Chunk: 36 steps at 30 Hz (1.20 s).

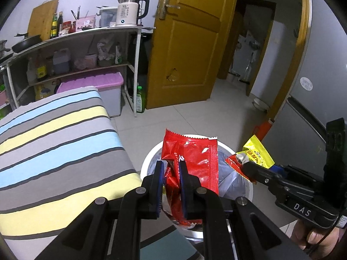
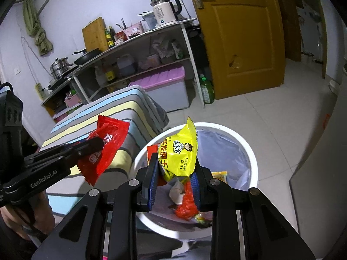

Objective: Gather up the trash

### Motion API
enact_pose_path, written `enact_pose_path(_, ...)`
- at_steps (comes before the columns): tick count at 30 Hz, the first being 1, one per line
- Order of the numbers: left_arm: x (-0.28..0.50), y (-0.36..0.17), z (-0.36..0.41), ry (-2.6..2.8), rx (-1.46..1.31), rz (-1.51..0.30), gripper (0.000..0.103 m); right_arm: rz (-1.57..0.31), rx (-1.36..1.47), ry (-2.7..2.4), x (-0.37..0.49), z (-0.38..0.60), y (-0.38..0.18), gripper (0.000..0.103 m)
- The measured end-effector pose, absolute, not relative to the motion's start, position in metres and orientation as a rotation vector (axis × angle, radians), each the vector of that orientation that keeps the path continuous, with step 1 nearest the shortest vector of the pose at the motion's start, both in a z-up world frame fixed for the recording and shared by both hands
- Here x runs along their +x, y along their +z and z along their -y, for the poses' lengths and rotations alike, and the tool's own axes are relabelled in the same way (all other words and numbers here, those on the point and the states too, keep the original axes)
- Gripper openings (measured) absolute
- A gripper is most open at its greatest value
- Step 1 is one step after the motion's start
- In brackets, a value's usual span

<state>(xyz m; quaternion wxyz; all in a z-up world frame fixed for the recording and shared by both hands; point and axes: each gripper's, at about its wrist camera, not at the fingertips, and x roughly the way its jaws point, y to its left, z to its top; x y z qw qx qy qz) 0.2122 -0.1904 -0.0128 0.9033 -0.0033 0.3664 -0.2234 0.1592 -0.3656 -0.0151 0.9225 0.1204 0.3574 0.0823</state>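
Observation:
My left gripper (image 1: 171, 169) is shut on a red snack wrapper (image 1: 195, 158) and holds it above the near rim of a white trash bin (image 1: 149, 158). It also shows in the right wrist view (image 2: 98, 144) with the red wrapper (image 2: 104, 147). My right gripper (image 2: 174, 169) is shut on a yellow noodle packet (image 2: 180, 151), with red and white scraps between its fingers, over the bin (image 2: 249, 149). In the left wrist view the right gripper (image 1: 245, 162) holds the yellow packet (image 1: 258, 153) at the bin's right side.
A striped cushioned surface (image 1: 54, 140) lies left of the bin. A metal shelf rack (image 1: 86, 43) with a kettle (image 1: 130, 10), a purple-lidded box (image 1: 104, 86) and a green bottle (image 1: 140, 99) stand behind. A yellow door (image 1: 188, 43) is open. The bin holds wrappers (image 2: 219, 175).

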Motion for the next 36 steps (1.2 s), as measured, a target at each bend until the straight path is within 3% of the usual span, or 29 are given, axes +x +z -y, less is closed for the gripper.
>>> enact_pose_path(12, 0.236, -0.034, 0.207, -0.479, 0.006, -0.815, 0.014, -0.778, 0.278, 0.126, 0.175, 0.377, -0.030, 0.029)
enact_pose_path(14, 0.239, -0.038, 0.209, -0.479, 0.007, -0.827, 0.018, -0.789, 0.271, 0.113, 0.177, 0.378, -0.033, 0.033)
enact_pose_path(16, 0.240, -0.039, 0.208, -0.481, 0.002, -0.828, 0.021, -0.787, 0.264, 0.105, 0.177, 0.378, -0.033, 0.046)
enact_pose_path(36, 0.192, -0.001, 0.168, -0.470, -0.037, -0.722, 0.021, -0.707, 0.176, 0.137, 0.140, 0.343, 0.007, 0.047)
